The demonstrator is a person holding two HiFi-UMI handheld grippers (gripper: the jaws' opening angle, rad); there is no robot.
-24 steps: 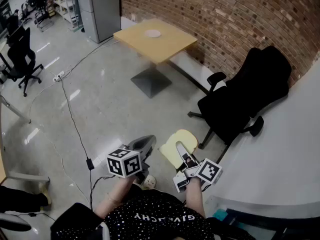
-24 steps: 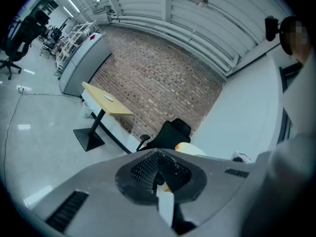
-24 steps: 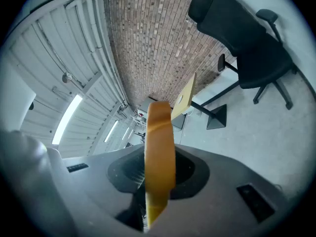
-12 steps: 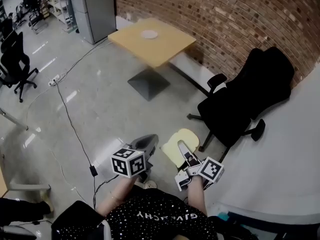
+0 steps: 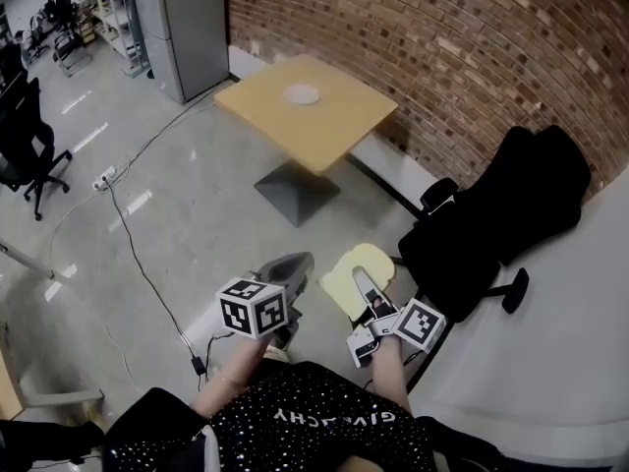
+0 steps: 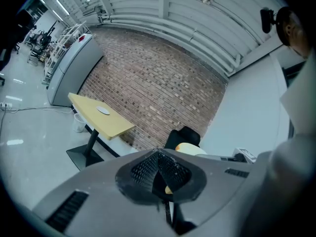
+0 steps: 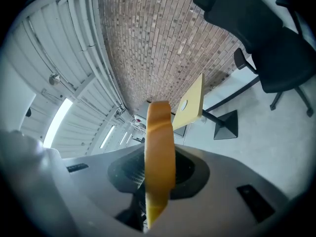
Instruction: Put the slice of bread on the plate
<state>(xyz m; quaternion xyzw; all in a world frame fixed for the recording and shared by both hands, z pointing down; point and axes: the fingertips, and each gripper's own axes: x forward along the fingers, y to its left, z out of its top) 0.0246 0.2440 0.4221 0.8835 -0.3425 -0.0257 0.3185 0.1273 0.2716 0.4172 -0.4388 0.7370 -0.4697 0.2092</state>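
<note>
A pale yellow slice of bread (image 5: 354,273) stands on edge in my right gripper (image 5: 366,285), which is shut on it; in the right gripper view the slice (image 7: 159,152) fills the gap between the jaws. My left gripper (image 5: 292,265) is beside it on the left, shut with nothing in it, and its black pads (image 6: 148,169) meet. The small white plate (image 5: 303,93) lies on a square yellow table (image 5: 324,126) far ahead by the brick wall, and it also shows in the left gripper view as the plate (image 6: 103,110). Both grippers are held level over the floor, well short of the table.
A black office chair (image 5: 501,219) stands right of my grippers by a white counter (image 5: 550,332). A cable (image 5: 138,254) runs across the glossy floor on the left. A grey cabinet (image 5: 182,28) stands beyond the table, and another black chair (image 5: 25,136) at far left.
The table and plate sit lower and a little nearer in the head view, and the black chair has shifted right. Both grippers keep their pose, and the bread stays gripped.
</note>
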